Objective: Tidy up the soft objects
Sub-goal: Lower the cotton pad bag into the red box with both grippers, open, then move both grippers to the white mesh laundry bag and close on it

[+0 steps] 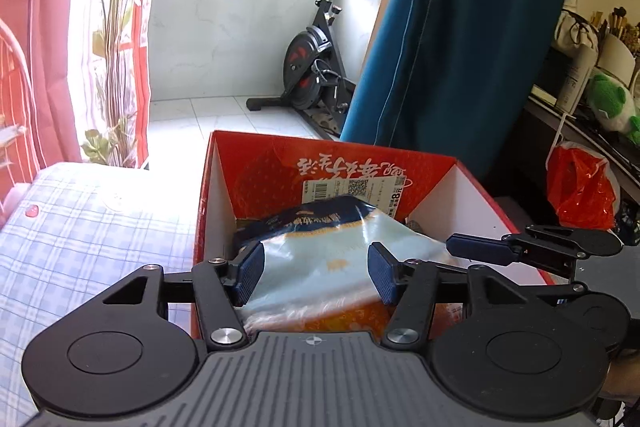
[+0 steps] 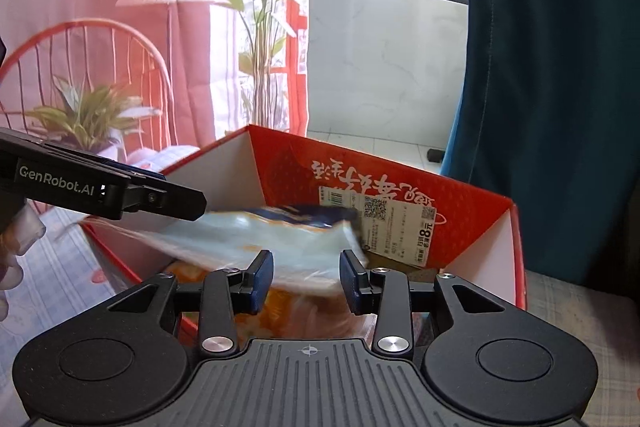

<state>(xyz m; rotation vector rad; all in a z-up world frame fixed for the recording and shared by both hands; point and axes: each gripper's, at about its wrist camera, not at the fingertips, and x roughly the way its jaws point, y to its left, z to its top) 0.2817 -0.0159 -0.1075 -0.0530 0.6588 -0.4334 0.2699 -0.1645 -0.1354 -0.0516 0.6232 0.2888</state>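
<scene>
left hand-held gripper [image 1: 316,273]: your jaws stand apart over the near end of the box, the pale blue packet between the pads but not pinched by them; it looks let go.
right hand-held gripper [image 2: 306,279]: your jaws are partly apart and the packet lies between and beyond them; it is blurred there, and you cannot tell from either view whether the pads press on it.
pale blue packet [image 1: 320,259]: a soft plastic packet with a dark blue printed end, lying tilted inside the box on top of what is already there.
orange packet [image 1: 344,319]: just under the blue one, at the near wall of the box; only a strip of it shows.
red box [image 1: 432,167]: open-topped, white inner side walls, a printed label on the far inner wall; it stands on the checked bed cover [image 1: 80,227].
step in hand: by the look of it, you are setting the blue packet down into the box, the release half made.
next move: free the right side if it grips, then lift both tools straight up and clear of the box walls so the film does not drag out with a pad; the packet is slack and may slide flat by itself.
count, hand-held grippers: two.
count, boxes: one.
count, soft packets in the box: two that show, one blue and one orange; anything below is hidden.
count, green plush toy [image 1: 612,103]: one, well apart on the shelf at the right.
</scene>
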